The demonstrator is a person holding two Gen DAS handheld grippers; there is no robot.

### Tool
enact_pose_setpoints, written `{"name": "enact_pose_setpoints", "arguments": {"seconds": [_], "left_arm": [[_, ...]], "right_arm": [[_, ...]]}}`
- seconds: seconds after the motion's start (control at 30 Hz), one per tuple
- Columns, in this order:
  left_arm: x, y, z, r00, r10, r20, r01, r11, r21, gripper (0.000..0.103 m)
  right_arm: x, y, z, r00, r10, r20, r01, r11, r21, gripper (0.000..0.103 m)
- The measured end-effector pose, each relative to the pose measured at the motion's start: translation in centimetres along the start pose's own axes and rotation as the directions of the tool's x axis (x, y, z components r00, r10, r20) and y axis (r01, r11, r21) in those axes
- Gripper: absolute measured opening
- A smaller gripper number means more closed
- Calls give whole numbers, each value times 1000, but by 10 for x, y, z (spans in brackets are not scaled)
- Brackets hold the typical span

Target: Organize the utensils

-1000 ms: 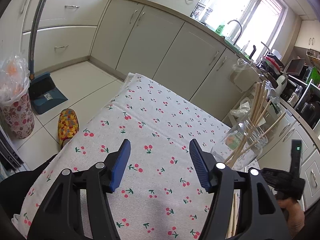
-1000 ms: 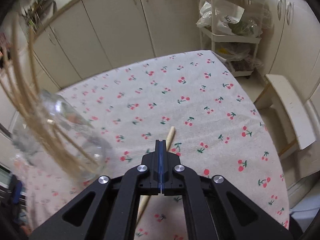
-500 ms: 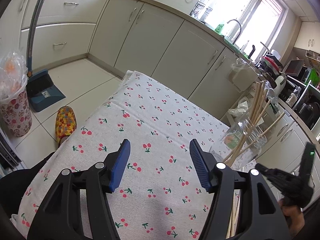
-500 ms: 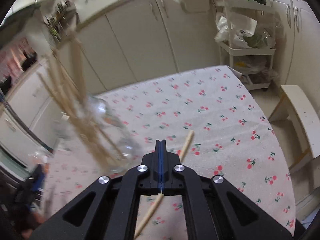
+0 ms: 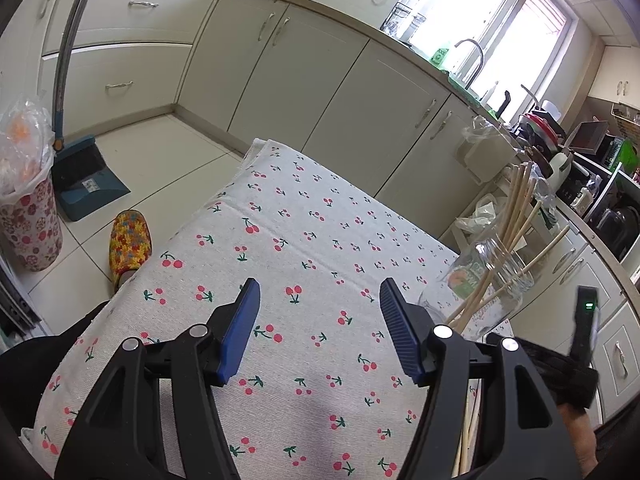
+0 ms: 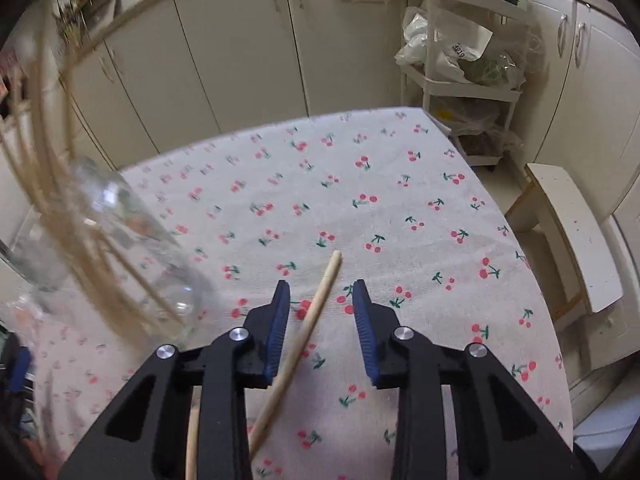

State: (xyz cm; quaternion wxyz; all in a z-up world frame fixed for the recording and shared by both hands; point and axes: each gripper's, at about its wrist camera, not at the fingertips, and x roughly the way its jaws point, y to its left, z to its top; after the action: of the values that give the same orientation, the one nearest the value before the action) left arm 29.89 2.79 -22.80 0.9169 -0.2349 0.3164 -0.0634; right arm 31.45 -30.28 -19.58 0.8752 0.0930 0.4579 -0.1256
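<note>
the right gripper (image 6: 320, 300) hangs over the cherry-print tablecloth (image 6: 400, 216) with its blue pads partly apart; the jaws have just been opening. a pale wooden chopstick (image 6: 304, 332) lies between them, slanting from below the gripper body up to a rounded tip just past the fingertips. it runs close to the left pad, but no pad presses on it, and whether it rests on the cloth or sits a little above it cannot be told. a second thin stick (image 6: 192, 440) shows at the bottom edge, left of the first, mostly hidden by the gripper frame.

just to the left stands a clear glass jar (image 6: 120, 248), blurred in the right wrist view, with a bundle of similar chopsticks fanning up and out of its mouth. in the left wrist view the same jar (image 5: 492, 280) is sharp, with a green and orange label, sitting near the cloth's right edge beside the left gripper's right finger.

the left gripper (image 5: 320, 312) is over bare cloth, jaws moderately wide and with nothing between them.

further off, a white stool (image 6: 576, 232) sits right of the table, and a white trolley (image 6: 460, 92) with bags stands against the cabinets. on the floor to the left are a patterned slipper (image 5: 130, 240), a blue dustpan (image 5: 88, 180) and a floral bin (image 5: 28, 224).
</note>
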Motion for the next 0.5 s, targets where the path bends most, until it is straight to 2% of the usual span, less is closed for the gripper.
{"name": "enact_pose_setpoints", "arguments": {"seconds": [0.03, 0.07, 0.1, 0.2, 0.33, 0.37, 0.4, 0.43, 0.47, 0.5], "left_arm": [[0, 0, 0, 1000, -1, -1, 1, 1000, -2, 59], [0, 0, 0, 1000, -1, -1, 1, 1000, -3, 60], [0, 0, 0, 1000, 0, -2, 0, 1000, -3, 60], [1, -1, 0, 1000, -2, -4, 2, 1000, -4, 60], [1, -1, 0, 1000, -3, -4, 3, 1000, -7, 60], [1, -1, 0, 1000, -3, -4, 3, 1000, -7, 60], [2, -2, 0, 1000, -2, -4, 2, 1000, -7, 60], [2, -2, 0, 1000, -1, -4, 1, 1000, -6, 60], [2, -1, 0, 1000, -2, -4, 2, 1000, -6, 60], [2, 0, 0, 1000, -1, -4, 1, 1000, -7, 60]], "right_arm": [[7, 5, -1, 1000, -27, -4, 27, 999, -38, 21], [8, 15, -2, 998, -52, 28, 55, 992, -112, 13], [9, 18, -3, 998, -51, 28, 54, 988, -143, 7], [-1, 19, -7, 1000, 3, 19, 0, 984, -177, 6], [-40, -1, -7, 985, 162, 58, -160, 986, -49, 6], [-53, -4, -6, 976, 204, 76, -203, 979, -18, 6], [-71, -7, -4, 954, 277, 115, -281, 960, 18, 6], [-85, -7, -2, 929, 337, 154, -346, 938, 34, 6], [-106, -3, 2, 893, 395, 216, -410, 912, 29, 6], [-118, 1, 6, 869, 421, 259, -440, 898, 15, 6]]}}
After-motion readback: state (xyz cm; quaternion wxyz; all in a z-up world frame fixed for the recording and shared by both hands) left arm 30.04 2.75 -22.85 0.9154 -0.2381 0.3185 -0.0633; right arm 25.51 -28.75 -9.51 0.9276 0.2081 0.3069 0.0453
